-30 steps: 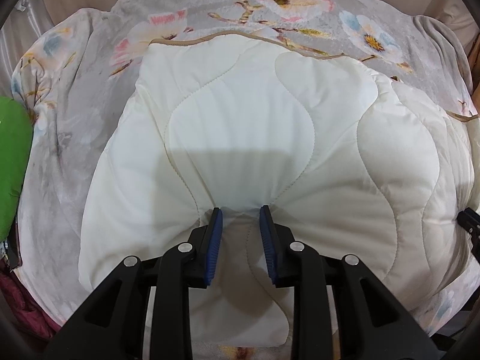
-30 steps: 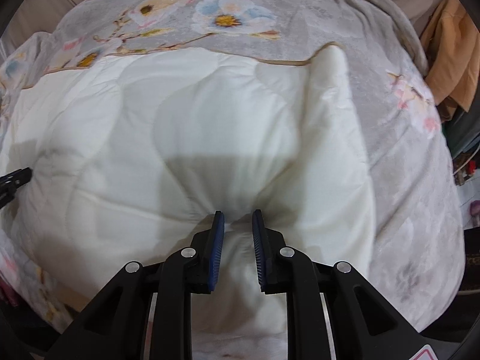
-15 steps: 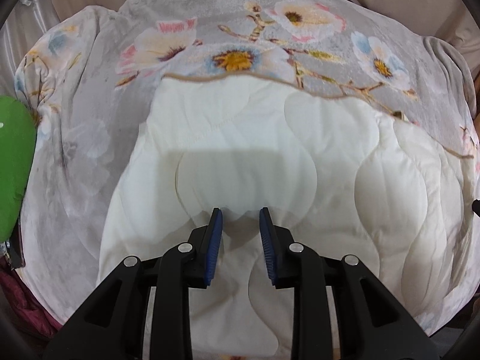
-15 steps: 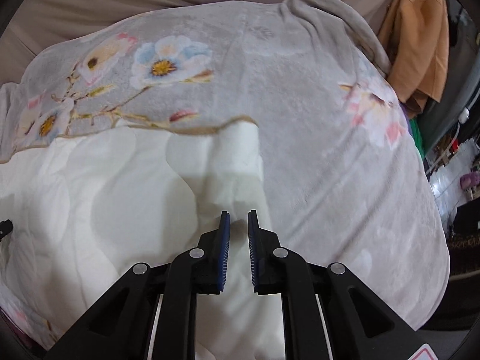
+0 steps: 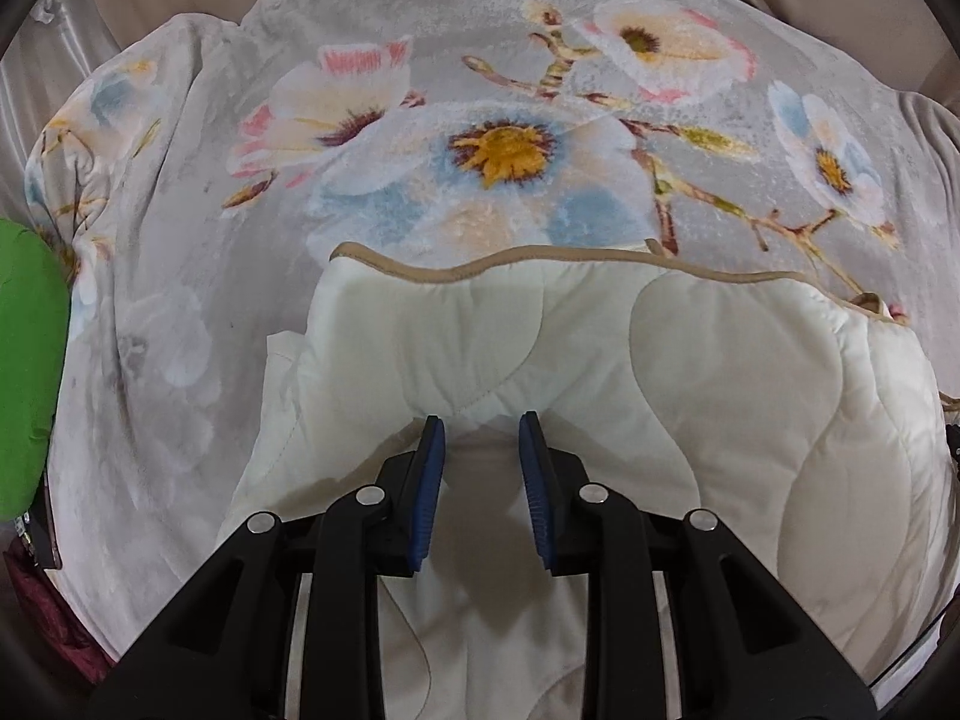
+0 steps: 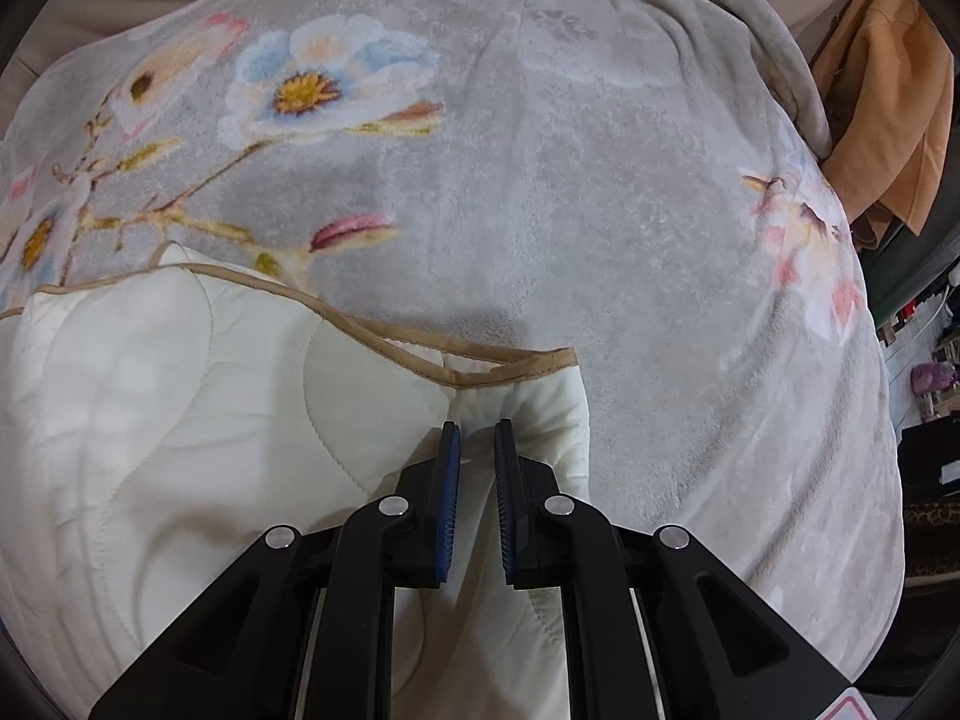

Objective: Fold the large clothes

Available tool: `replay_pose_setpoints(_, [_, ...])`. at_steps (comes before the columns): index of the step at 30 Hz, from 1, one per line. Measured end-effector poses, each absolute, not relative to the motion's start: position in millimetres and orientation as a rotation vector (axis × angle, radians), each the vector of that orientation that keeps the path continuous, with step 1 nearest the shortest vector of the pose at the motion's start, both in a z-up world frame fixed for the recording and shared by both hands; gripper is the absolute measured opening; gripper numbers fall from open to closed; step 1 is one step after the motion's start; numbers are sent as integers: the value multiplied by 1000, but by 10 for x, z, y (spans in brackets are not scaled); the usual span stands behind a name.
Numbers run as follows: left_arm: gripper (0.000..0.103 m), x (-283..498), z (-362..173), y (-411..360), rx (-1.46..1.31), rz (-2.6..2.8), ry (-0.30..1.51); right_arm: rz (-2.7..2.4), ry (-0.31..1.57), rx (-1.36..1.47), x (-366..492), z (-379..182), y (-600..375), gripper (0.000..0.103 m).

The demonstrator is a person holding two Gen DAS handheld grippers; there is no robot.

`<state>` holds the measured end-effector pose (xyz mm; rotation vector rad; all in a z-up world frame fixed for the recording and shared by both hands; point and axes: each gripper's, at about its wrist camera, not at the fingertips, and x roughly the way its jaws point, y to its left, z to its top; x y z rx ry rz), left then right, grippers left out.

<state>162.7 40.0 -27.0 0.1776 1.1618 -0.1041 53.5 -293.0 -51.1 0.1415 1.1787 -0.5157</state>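
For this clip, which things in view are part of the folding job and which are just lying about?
Part of the job:
- cream quilt
- left gripper, shut on the quilt
- right gripper, shut on the quilt near its corner

Just lying about:
- floral blanket, spread under the quilt
- green cushion, at the left edge
- orange garment, at the far right

Both wrist cameras look steeply down along their own black fingers, close above a cream quilt [image 5: 690, 396] lying on a grey floral blanket [image 5: 420, 60]. The left view sits over the quilt's left part, the right view [image 6: 150, 420] over its right corner. Both share the quilt's tan-bound far edge and the blanket's [image 6: 570, 150] blue flower beyond it.
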Motion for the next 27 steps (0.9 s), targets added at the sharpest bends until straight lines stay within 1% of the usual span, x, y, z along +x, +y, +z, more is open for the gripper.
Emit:
replay_pose_setpoints(11, [25, 1707, -425, 343, 221, -97, 1162, -545, 1196, 61, 714, -623, -2888, 8])
replay_pose_setpoints(22, [25, 1686, -413, 343, 231, -88, 1155, -464, 1144, 117, 529, -170, -2627, 8])
replay_pose_setpoints(27, [25, 1653, -414, 333, 245, -83, 1146, -441, 1129, 112, 437, -57, -2498, 8])
